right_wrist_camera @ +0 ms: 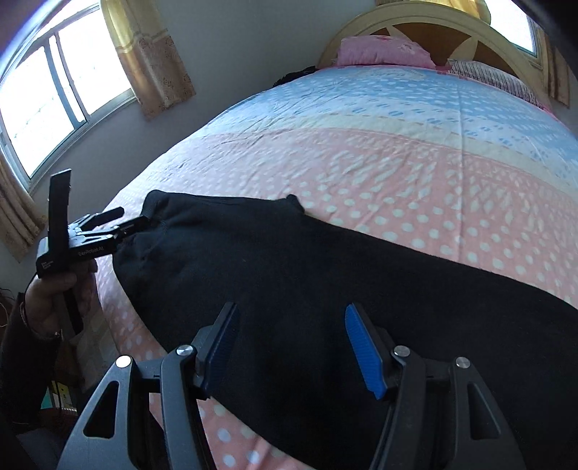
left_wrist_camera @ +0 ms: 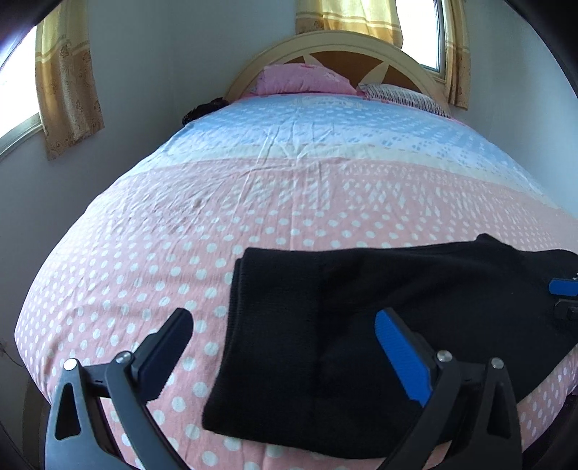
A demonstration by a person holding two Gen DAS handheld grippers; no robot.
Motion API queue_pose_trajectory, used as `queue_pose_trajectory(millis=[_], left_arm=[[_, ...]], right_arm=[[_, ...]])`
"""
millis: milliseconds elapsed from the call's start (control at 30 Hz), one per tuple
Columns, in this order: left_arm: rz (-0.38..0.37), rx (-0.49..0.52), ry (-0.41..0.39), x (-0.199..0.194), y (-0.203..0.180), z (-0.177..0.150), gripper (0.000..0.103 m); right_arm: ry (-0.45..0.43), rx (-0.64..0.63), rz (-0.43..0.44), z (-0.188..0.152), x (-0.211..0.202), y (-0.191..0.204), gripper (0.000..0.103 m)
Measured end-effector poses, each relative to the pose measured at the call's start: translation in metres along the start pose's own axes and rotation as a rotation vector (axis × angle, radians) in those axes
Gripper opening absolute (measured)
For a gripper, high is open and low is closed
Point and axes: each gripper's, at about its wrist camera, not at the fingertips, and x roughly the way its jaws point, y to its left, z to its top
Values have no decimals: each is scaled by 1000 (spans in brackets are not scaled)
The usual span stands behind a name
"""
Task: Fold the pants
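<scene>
Bedroom; bed (left_wrist_camera: pixel 253 217) under pink dotted sheet. Black pants (left_wrist_camera: pixel 325 343) lie near its front edge, folded lengthwise, apparently one fold left. Left gripper (left_wrist_camera: pixel 285 347): jaws spread, straddling the pants' end. Right gripper (right_wrist_camera: pixel 292 347): jaws apart, gripping nothing.

Daylight enters through the side window (right_wrist_camera: pixel 54 94) and a second window (left_wrist_camera: pixel 421 32) behind the headboard; both panes are overexposed to near white. The bedspread (left_wrist_camera: pixel 289 188) is evenly and softly lit, with only faint shading in its creases. The black pants (right_wrist_camera: pixel 307 289) appear as a nearly featureless dark mass, with weave visible only at the left edge in the left wrist view. Fisheye distortion bulges the bed and curves the walls; the corners are vignetted black. Focus is moderately soft throughout.
</scene>
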Motion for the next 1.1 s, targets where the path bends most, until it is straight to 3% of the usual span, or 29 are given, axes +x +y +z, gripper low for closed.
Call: queue_pose_trajectory(millis=[233,367,500,567,667,733,800,900,1033,1100], left_arm=[[-99,91,-21,-17,-55,1,103],[-145,160,-3,-14,-88,-4,103],[-179,183,11,-13,-109,-7,103],[-192,193,9,-14,-118,-7,103],[-210,212,7,-13,-132,-7,103],[-209,230,17,-9,-144,-8,103],[-218,240,34,-6,-156,-9,103],[-249,262,28,-12,-174,-10,103],[-271,299,20,-17,-194,-13,103],[-268,313,41,-13,-202,-16,103]], right_arm=[[-91,99,-175,-33,-74,-75,62],[-170,315,-276,-57,-130,-158,62],[-241,516,-469,-96,-187,-239,62],[-275,596,-523,-116,-209,-273,62],[-234,712,-533,-140,-215,-321,62],[-293,750,-472,-153,-222,-340,62],[-327,768,-440,-155,-230,-345,62],[-391,756,-483,-153,-243,-336,62],[-317,772,-510,-166,-233,-345,62],[-349,757,-487,-171,-238,-344,62]])
